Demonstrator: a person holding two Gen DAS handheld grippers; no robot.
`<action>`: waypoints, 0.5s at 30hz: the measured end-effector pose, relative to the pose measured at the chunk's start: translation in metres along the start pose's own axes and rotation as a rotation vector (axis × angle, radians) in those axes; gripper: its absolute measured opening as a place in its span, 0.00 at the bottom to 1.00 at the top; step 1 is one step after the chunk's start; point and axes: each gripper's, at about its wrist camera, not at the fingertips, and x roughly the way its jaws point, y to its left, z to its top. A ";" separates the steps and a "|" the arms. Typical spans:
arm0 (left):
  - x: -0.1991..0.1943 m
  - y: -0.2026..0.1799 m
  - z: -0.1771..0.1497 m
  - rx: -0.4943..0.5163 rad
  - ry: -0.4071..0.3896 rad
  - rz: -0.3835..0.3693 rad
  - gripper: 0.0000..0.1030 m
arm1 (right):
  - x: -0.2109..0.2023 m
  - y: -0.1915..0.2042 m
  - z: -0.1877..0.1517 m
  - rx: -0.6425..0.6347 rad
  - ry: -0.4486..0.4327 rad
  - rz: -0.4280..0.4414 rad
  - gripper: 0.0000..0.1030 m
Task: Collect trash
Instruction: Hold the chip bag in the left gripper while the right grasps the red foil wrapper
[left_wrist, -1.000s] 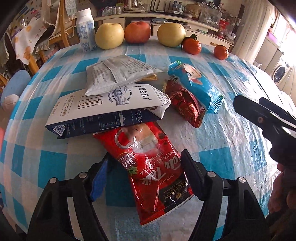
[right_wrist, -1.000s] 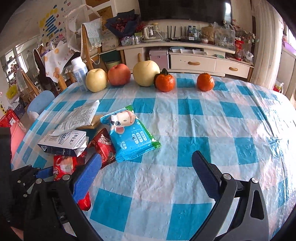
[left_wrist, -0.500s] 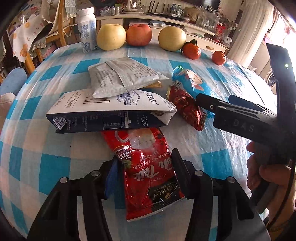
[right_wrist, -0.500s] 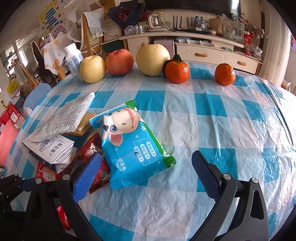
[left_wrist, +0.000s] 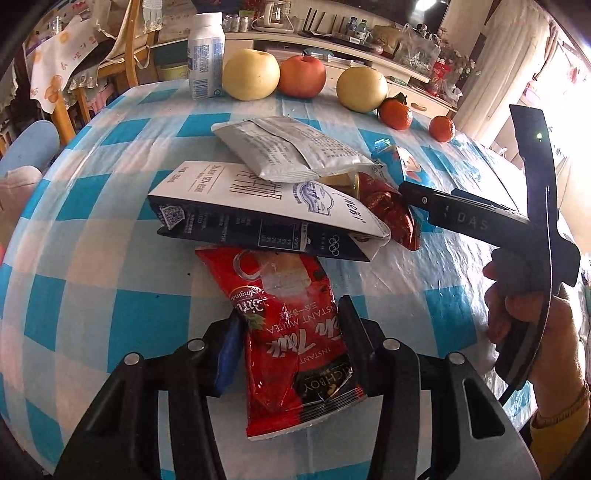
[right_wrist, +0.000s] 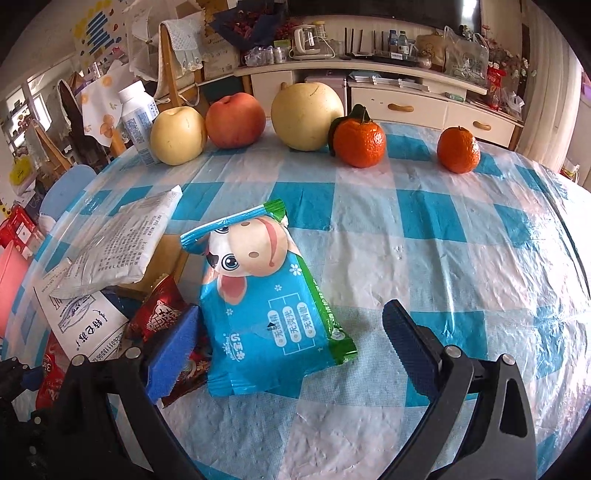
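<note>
Along the far edge of my checked tablecloth (right_wrist: 424, 221) I see a white bottle (right_wrist: 140, 118), two pears (right_wrist: 179, 134), an apple (right_wrist: 235, 120) and two tangerines (right_wrist: 360, 142), cabinet (right_wrist: 424, 107) behind.

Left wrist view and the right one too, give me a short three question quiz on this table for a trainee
1. True or false: the red packet lies between the left gripper's fingers.
2. Which wrapper is the right gripper straddling? A) grey pouch B) blue packet C) milk carton
3. How many oranges stand at the table's far edge?

Key: 1 true, fingers closing on it. 2 B, the blue packet. 3 two oranges.
</note>
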 end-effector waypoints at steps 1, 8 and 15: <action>-0.002 0.002 -0.001 -0.003 -0.002 -0.006 0.48 | -0.003 0.000 0.000 -0.004 -0.008 -0.004 0.95; -0.013 0.023 -0.007 -0.034 -0.027 -0.028 0.46 | -0.038 0.025 -0.008 -0.126 -0.091 0.077 0.94; -0.015 0.037 -0.008 -0.044 -0.034 -0.022 0.46 | -0.028 0.063 -0.019 -0.279 -0.052 0.092 0.65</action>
